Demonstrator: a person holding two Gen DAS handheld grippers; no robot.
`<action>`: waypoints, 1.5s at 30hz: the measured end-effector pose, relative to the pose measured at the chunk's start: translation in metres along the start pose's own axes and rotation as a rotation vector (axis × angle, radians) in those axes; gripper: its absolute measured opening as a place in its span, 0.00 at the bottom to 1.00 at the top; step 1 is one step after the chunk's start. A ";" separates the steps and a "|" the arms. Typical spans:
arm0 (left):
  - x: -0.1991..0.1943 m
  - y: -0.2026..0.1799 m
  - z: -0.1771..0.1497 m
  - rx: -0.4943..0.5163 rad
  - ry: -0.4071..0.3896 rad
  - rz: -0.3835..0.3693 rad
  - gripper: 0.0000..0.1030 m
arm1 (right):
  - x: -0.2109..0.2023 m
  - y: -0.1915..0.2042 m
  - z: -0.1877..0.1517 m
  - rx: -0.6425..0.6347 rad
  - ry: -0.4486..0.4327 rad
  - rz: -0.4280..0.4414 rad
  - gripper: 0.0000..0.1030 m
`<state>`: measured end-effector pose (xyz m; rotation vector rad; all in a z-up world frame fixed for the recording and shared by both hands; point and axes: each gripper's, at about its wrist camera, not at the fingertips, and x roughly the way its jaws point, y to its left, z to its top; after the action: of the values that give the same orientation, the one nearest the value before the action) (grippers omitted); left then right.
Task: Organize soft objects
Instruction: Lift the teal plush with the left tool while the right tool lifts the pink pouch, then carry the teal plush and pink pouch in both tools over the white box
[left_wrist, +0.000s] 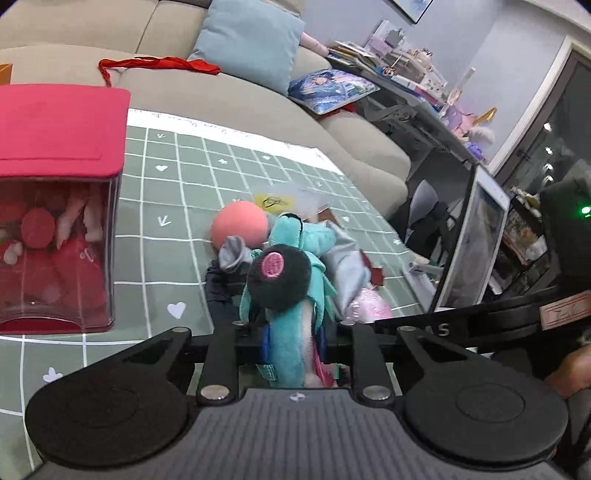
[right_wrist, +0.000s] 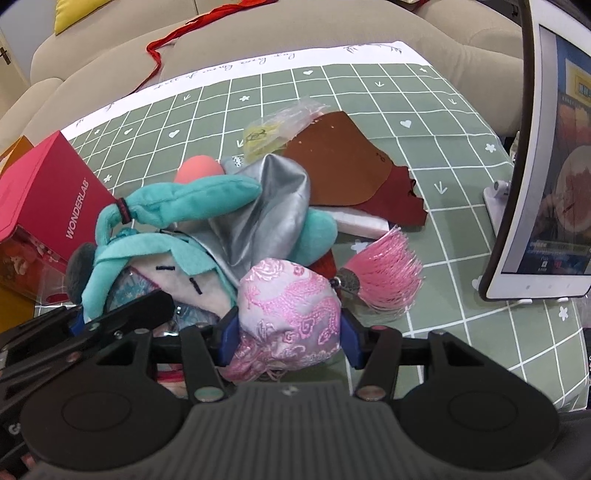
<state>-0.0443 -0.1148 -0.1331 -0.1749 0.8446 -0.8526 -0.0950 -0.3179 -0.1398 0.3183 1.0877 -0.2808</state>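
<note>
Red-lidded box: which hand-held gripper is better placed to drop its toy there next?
Probably left: its hand-held gripper grips the teal plush doll, with the box nearby at left.

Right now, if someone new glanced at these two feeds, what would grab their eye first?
Probably the teal plush doll clamped in the left gripper, lying on the heap at the middle of the green checked cloth. Next, the pink brocade pouch squeezed in the right gripper, its pink tassel fanned out beside it. The red-lidded clear box stands at the left.
</note>
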 end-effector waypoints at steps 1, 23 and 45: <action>-0.002 -0.001 0.001 -0.003 -0.003 -0.009 0.24 | 0.000 0.001 0.000 -0.005 0.002 -0.002 0.53; -0.003 0.002 0.007 -0.061 0.023 -0.053 0.17 | -0.003 0.002 -0.002 -0.011 0.000 -0.002 0.51; -0.089 -0.034 0.064 0.004 -0.097 0.011 0.20 | -0.083 0.005 0.008 0.059 -0.196 -0.046 0.52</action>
<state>-0.0510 -0.0847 -0.0225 -0.2065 0.7530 -0.8291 -0.1224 -0.3107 -0.0617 0.3120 0.8955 -0.3778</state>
